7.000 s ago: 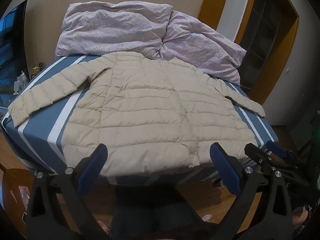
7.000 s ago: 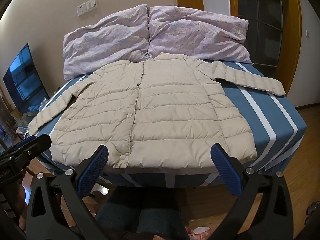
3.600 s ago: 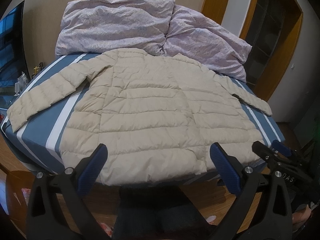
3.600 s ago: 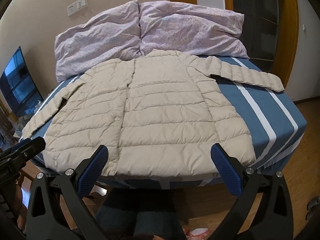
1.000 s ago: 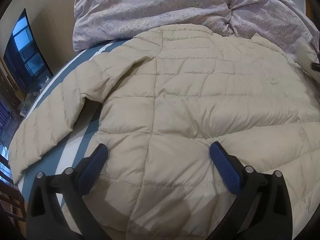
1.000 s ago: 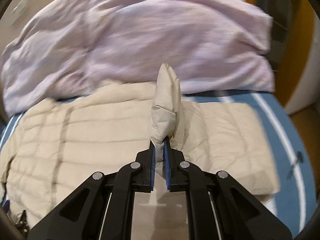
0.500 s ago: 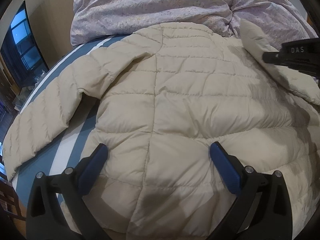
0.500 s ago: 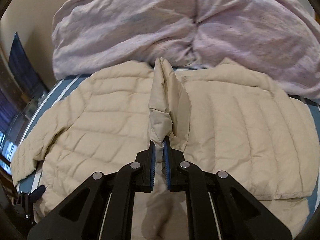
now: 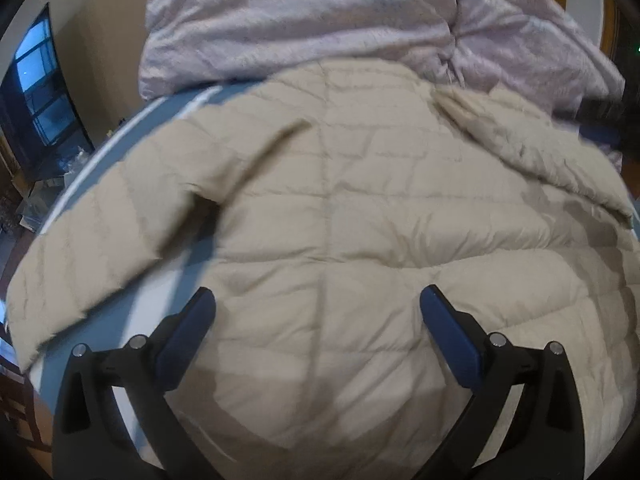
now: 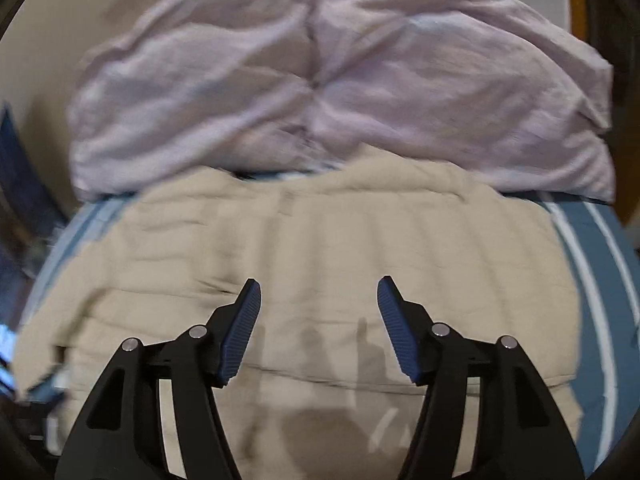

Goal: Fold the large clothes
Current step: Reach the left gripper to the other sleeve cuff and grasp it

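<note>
A beige quilted puffer jacket (image 9: 340, 216) lies spread front-up on the bed and also fills the right wrist view (image 10: 340, 248). Its right sleeve (image 9: 532, 152) is folded in across the chest; its left sleeve (image 9: 104, 232) still stretches out to the left. My left gripper (image 9: 316, 320) is open and empty just above the jacket's lower body. My right gripper (image 10: 318, 312) is open and empty above the folded sleeve; it shows as a dark blur at the right edge of the left wrist view (image 9: 608, 120).
The jacket lies on a blue sheet with white stripes (image 10: 600, 264). Two lilac pillows (image 10: 320, 80) lie against the wall at the head of the bed, just beyond the collar. A dark TV screen (image 9: 36, 96) stands to the left of the bed.
My right gripper has let go of the right sleeve, which now lies folded across the jacket's chest, and its jaws have opened. My left gripper stays open over the jacket.
</note>
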`<state>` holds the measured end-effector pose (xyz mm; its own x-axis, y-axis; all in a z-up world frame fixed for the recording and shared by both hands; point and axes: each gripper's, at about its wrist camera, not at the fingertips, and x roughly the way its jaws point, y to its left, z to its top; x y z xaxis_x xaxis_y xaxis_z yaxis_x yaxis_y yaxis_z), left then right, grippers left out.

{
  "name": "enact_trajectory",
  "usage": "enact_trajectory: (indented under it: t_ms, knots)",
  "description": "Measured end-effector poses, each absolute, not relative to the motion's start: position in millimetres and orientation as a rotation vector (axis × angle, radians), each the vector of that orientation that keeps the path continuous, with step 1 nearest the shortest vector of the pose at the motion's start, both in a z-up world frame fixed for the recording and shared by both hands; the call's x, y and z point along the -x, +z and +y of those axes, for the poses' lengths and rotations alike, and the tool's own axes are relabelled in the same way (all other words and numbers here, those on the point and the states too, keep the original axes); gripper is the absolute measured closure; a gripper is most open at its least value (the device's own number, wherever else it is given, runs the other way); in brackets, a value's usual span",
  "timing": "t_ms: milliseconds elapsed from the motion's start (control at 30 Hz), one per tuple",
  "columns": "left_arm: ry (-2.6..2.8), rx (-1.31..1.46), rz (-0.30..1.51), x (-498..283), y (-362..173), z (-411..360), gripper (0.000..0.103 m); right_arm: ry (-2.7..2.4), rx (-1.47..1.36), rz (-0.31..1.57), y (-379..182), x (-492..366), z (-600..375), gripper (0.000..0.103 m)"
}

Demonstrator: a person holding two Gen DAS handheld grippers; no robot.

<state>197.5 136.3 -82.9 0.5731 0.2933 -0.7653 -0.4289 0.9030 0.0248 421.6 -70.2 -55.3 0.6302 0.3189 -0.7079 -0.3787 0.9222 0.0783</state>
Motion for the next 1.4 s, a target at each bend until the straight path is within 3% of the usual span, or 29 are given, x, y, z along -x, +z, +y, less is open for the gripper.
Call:
enact_trajectory:
  t_ms: [300,700,1067,1400]
  knots:
    - [0.592,0.209,0.783,-123.1,-43.2,211.4,0.002,0.309,0.149,0.867,-111.0,-437.7,-62.8,0.039]
    - [0.893,0.441,0.796,-26.7,-50.1,338.9,0.002,0.31,0.163,0.844,-115.9,-433.7,-59.4,0.038]
    - [0.878,0.568,0.822,-22.7,-76.4,362.5,0.033,0.338,0.127,0.852,-116.1,-433.2,-60.6,0.036]
    - [0.929,0.589,0.795,-27.3,-83.1,363.8,0.043,0.344,0.111,0.853,-116.9,-433.0,-61.6,0.035]
